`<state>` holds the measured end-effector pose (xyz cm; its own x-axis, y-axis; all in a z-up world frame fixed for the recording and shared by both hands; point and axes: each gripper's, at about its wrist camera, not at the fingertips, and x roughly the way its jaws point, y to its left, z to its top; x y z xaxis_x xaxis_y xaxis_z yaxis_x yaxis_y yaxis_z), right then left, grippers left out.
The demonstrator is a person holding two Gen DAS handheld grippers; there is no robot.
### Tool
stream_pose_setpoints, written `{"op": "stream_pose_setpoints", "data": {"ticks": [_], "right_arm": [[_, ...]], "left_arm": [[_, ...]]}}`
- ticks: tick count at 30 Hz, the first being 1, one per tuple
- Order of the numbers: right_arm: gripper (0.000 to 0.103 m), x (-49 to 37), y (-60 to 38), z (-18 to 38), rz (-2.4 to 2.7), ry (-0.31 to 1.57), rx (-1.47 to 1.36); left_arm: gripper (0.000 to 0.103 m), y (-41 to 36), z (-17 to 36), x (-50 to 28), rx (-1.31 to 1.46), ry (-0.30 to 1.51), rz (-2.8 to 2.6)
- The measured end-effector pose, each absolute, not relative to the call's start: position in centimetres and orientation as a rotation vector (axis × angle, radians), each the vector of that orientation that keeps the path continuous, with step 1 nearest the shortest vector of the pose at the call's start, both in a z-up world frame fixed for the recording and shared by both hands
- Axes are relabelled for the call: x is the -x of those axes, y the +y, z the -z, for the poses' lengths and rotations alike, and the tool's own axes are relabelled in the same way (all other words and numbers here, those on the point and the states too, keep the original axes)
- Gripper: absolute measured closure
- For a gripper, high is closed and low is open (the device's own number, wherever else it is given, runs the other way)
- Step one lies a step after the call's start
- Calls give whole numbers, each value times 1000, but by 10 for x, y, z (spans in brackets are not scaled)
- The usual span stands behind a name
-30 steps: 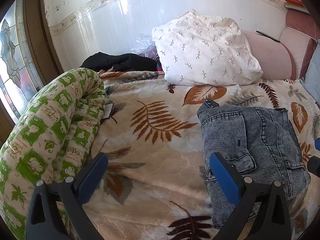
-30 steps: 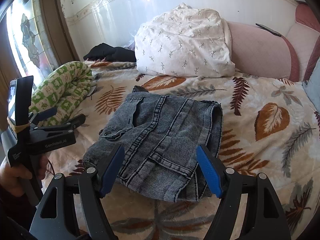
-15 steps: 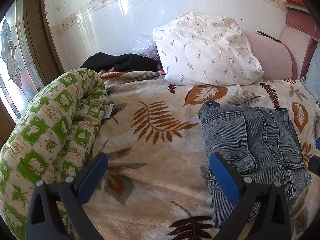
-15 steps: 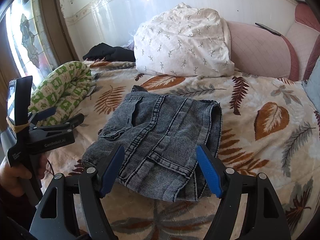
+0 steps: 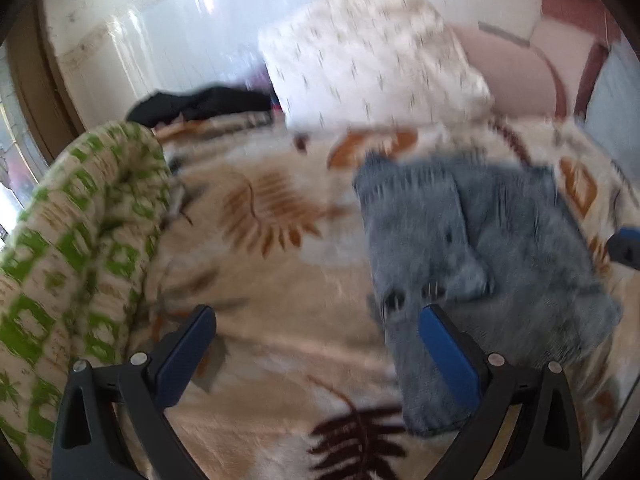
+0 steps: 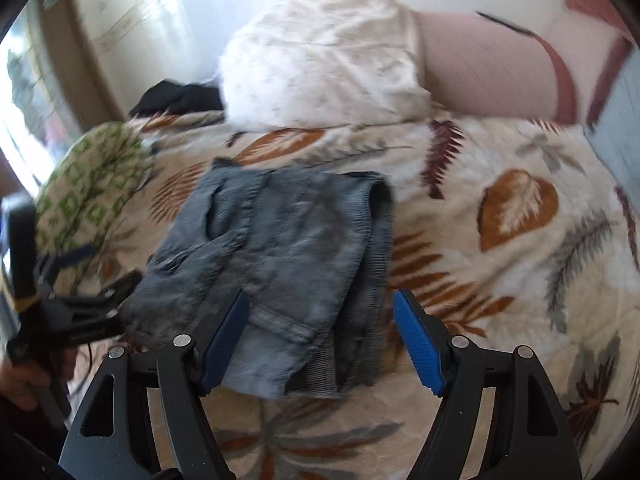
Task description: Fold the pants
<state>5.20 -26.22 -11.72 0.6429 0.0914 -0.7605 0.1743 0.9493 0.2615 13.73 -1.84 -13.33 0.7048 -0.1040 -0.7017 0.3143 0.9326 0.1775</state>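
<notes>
Grey denim pants (image 6: 280, 256) lie folded into a thick bundle on the leaf-print blanket (image 6: 516, 208). They also show in the left wrist view (image 5: 480, 256), right of centre. My right gripper (image 6: 320, 344) is open and empty, its blue pads either side of the bundle's near edge. My left gripper (image 5: 316, 356) is open and empty over the blanket just left of the pants; it also shows in the right wrist view (image 6: 72, 308) at the bundle's left corner. Both views are motion-blurred.
A rolled green-and-white quilt (image 5: 76, 248) lies along the left. A white patterned pillow (image 6: 328, 60) and a pink cushion (image 6: 492, 68) lean against the far wall. Dark clothes (image 5: 200, 104) lie at the back left.
Both grippers have moved forward toward the pants, which look larger and closer. The left gripper is nearer the bundle's left corner. Both stay open.
</notes>
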Motion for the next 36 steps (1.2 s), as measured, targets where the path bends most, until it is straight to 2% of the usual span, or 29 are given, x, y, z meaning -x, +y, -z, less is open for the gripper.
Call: {"op": "stream_pose_setpoints", "data": {"ticks": [4,10,14,20,24,29,36], "right_arm": [[29,-66,-292,132,-1,926,-470],[29,-84,-301,155,-40,992,-555],[29,-92,-298,165,-61,1034,-553],[28,-101,-316,190,-92,1098,-697],[21,-105,-318,192,-150,1088,-744],[21,-113,-312,199,-301,1080,-856],[24,-113,-313,200,-290,1101,-823]], "left_arm": [[0,-10,118,-151,-180,728,298],[0,-26,156,-180,-167,928,379],[0,-27,163,-186,-89,991,449],[0,-22,178,-201,27,1074,487],[0,-25,179,-203,21,1062,494],[0,-31,185,-205,71,1069,551],[0,-36,188,-206,79,1080,607]]}}
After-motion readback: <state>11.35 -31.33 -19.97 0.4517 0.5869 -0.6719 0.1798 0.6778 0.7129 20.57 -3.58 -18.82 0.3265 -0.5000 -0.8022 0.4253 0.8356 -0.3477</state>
